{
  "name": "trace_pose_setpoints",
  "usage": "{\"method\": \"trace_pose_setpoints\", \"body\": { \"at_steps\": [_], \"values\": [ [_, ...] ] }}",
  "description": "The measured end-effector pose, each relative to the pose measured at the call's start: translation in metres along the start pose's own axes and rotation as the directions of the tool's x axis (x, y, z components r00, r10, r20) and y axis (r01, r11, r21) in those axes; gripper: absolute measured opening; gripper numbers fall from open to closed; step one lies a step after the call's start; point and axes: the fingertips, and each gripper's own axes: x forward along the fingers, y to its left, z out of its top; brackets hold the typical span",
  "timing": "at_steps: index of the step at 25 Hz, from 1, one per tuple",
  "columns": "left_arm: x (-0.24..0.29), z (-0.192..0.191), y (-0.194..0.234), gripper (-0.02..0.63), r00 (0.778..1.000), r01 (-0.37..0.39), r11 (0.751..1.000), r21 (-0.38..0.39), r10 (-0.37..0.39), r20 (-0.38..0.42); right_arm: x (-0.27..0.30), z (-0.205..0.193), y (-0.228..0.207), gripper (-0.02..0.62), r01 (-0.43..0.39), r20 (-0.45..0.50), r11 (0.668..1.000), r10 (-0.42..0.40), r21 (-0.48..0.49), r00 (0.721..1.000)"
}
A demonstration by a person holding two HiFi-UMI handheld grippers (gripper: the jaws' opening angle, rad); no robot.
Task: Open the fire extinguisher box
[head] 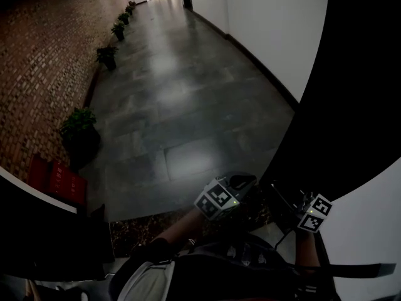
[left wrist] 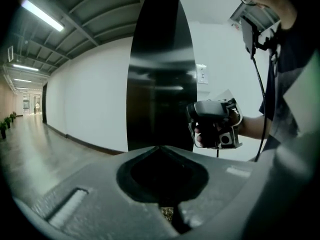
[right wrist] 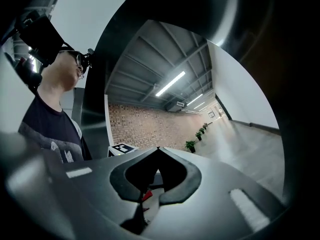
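Observation:
The red fire extinguisher box (head: 59, 180) stands against the brick wall at the lower left of the head view, beside a potted plant (head: 78, 133). Both grippers are held low near the person's body, well to the right of the box. My left gripper (head: 237, 187) is shut with nothing in it; in its own view the jaw tips (left wrist: 160, 147) meet and point at a black pillar (left wrist: 160, 84). My right gripper (right wrist: 158, 148) also has its tips touching and holds nothing. The left gripper view shows it in a hand (left wrist: 215, 126).
A long corridor with a glossy dark floor (head: 182, 105) runs ahead. Several potted plants (head: 106, 55) line the brick wall on the left. A white wall (head: 276, 24) and the black pillar (head: 351, 93) stand on the right.

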Motion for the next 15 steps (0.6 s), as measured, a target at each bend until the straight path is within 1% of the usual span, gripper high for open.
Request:
{"method": "trace_pose_setpoints", "body": {
  "at_steps": [3,5,8,11,13,15],
  "values": [
    [0.026,0.003,0.013,0.003,1.0,-0.029,0.999,-0.018,0.029,0.002,-0.009,0.004,-0.037,0.0,-0.023,-0.002,0.999,0.023,0.036,1.0],
    [0.032,0.006,0.017,0.003,0.999,-0.041,0.999,-0.027,0.041,0.003,-0.014,0.003,-0.049,0.0,-0.03,-0.031,0.998,0.032,0.051,0.999],
    [0.027,0.009,0.018,0.003,0.998,-0.057,0.998,-0.037,0.057,0.011,-0.011,0.003,-0.047,0.0,-0.041,-0.01,0.996,0.042,0.078,0.999],
    [0.018,0.008,0.015,0.003,0.998,-0.048,0.997,-0.061,0.05,0.026,-0.002,-0.004,-0.037,0.0,-0.06,-0.033,0.994,0.063,0.095,0.997],
    [0.016,0.003,0.015,0.003,0.999,-0.031,0.998,-0.062,0.032,0.013,0.002,-0.008,-0.035,0.0,-0.055,-0.037,0.994,0.059,0.094,0.998],
    [0.02,0.0,0.019,0.003,0.999,-0.035,0.998,-0.053,0.035,0.007,0.003,-0.01,-0.04,0.0,-0.061,-0.033,0.993,0.065,0.097,0.997]
  ]
}}
